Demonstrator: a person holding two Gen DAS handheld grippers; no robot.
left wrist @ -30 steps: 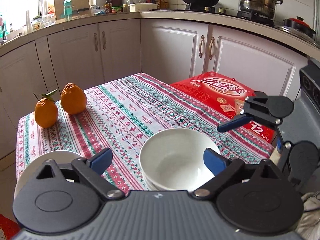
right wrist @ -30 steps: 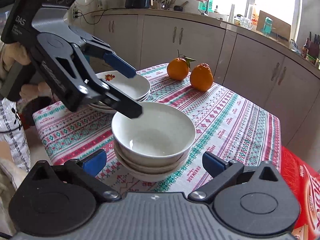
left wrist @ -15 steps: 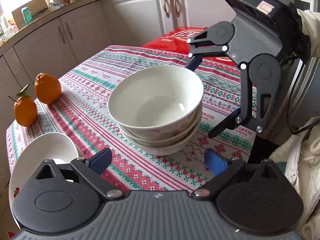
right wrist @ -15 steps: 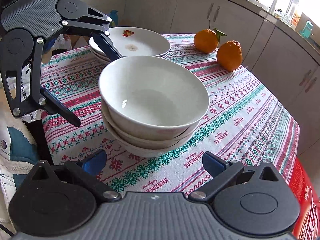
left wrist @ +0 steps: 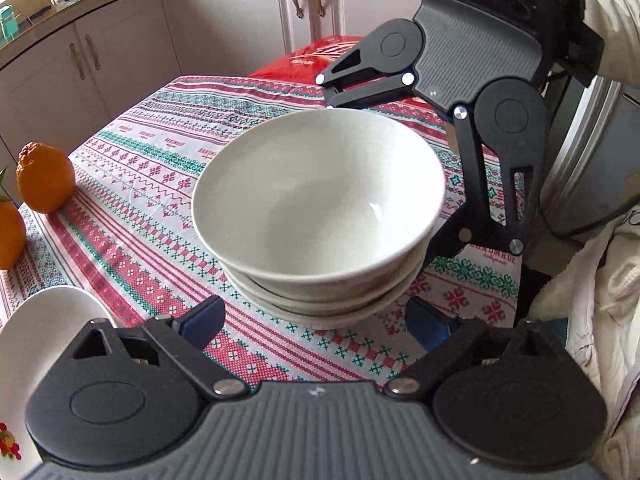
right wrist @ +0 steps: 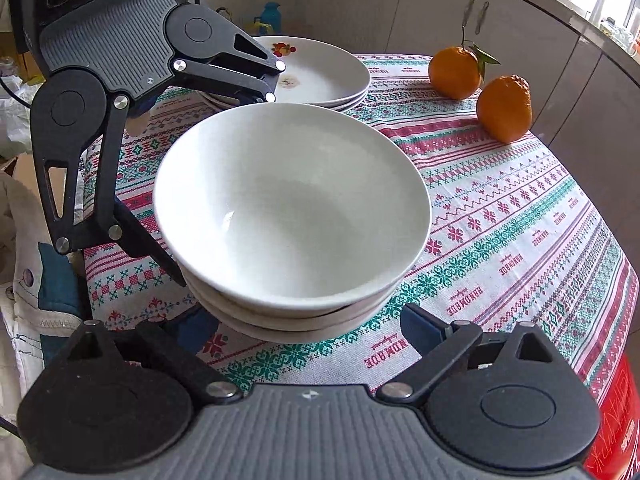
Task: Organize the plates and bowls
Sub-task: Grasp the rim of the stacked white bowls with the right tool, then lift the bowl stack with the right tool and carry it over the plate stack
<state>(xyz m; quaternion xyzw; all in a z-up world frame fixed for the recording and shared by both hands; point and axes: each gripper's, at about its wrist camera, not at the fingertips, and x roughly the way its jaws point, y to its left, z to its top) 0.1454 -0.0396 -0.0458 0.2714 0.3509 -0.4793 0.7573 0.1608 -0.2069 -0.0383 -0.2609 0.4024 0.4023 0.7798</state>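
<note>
A stack of three white bowls [left wrist: 320, 200] [right wrist: 292, 208] stands on the patterned tablecloth [left wrist: 160, 184]. My left gripper [left wrist: 316, 322] comes at the stack from one side. Its jaws are closing, with the lowest bowl between the blue pads and a small gap on each side. My right gripper [right wrist: 310, 330] faces it from the opposite side, jaws also closing around the stack's base without pressing. Each view shows the other gripper's fingers [left wrist: 368, 96] [right wrist: 224, 80] straddling the far side of the bowls. A stack of flowered plates [right wrist: 320, 72] [left wrist: 40, 340] sits beside the left gripper.
Two oranges [right wrist: 456, 72] [right wrist: 504, 108] lie at the table's far corner. A red box [left wrist: 312, 60] stands off the table's edge by the cupboards [left wrist: 240, 20]. A person's pale sleeve [left wrist: 592, 320] is close to the table on the right.
Both grippers have dropped and tilted down toward the bowl stack, coming in from opposite sides. Their jaws have narrowed a little around it.
</note>
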